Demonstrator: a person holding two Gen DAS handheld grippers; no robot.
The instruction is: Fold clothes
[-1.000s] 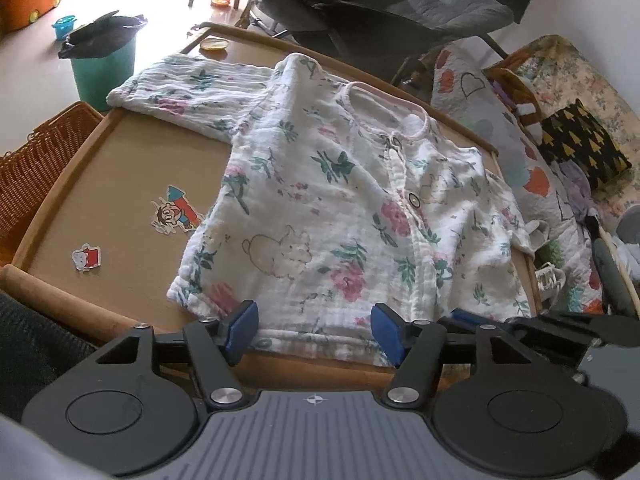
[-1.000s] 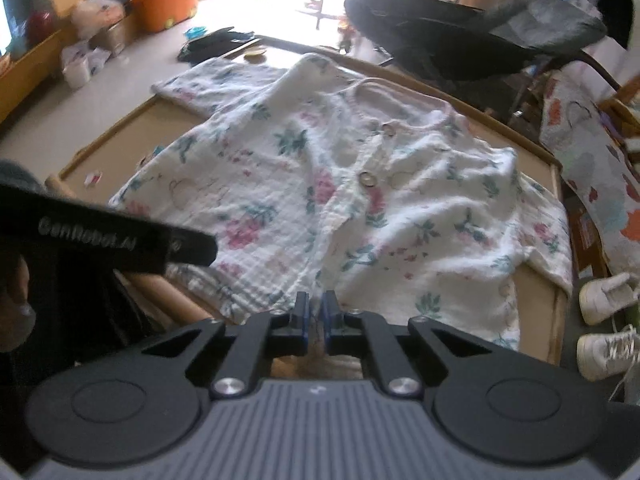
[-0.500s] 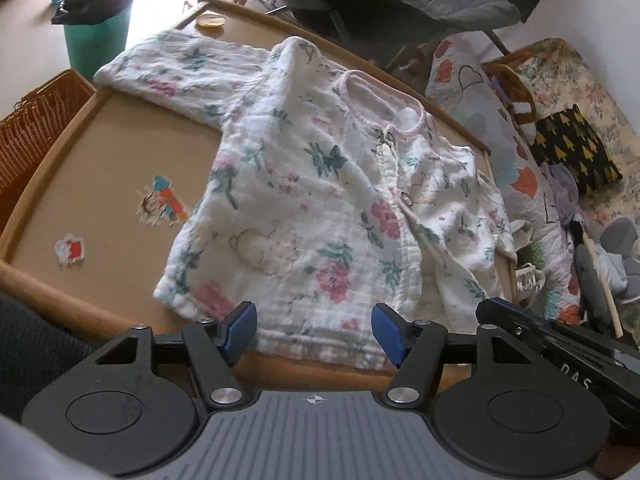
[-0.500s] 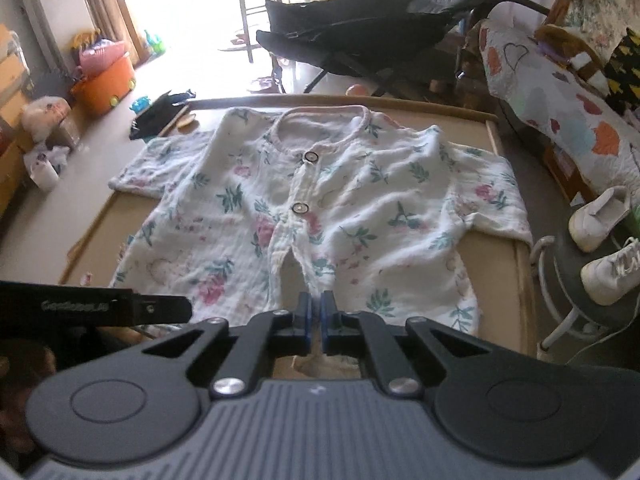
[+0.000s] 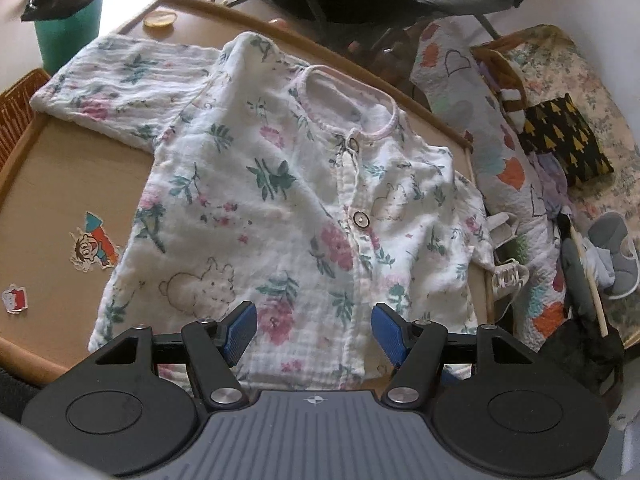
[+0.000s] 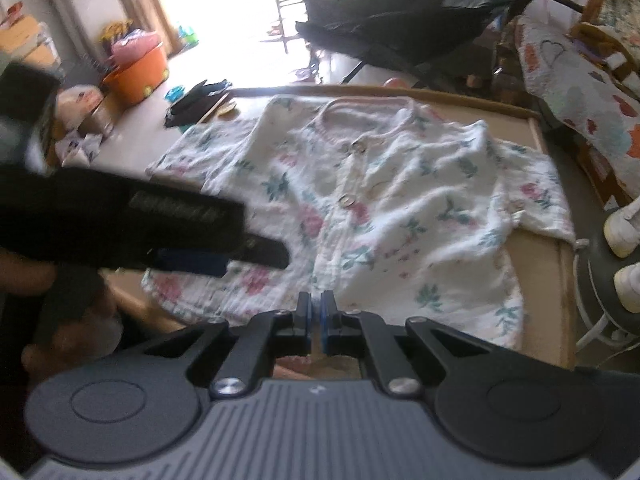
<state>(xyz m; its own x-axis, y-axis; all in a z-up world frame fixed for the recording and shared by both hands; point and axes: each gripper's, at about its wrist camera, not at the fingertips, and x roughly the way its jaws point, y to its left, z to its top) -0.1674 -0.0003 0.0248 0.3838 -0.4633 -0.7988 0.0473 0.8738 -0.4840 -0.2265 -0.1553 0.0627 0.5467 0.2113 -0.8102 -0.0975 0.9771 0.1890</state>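
A white baby shirt (image 5: 280,200) with a floral print and snap buttons lies spread flat, front up, on a wooden tray table (image 5: 60,184). It also shows in the right wrist view (image 6: 380,208). My left gripper (image 5: 314,330) is open and empty, its blue pads over the shirt's bottom hem. My right gripper (image 6: 315,320) is shut and empty, just above the near hem. The left gripper (image 6: 192,256) shows blurred at the left of the right wrist view, over the hem's left part.
Stickers (image 5: 94,246) lie on the bare tabletop at the left. A green bin (image 5: 66,36) and a wicker basket (image 5: 14,108) stand left of the table. A quilted couch with a dark cushion (image 5: 564,140) is at the right. Shoes (image 6: 624,224) sit on a stool at the right. A grey bouncer chair (image 6: 400,28) stands behind.
My left gripper has moved closer over the shirt's hem. My right gripper has swung to the right and stays shut. The shirt has not moved.
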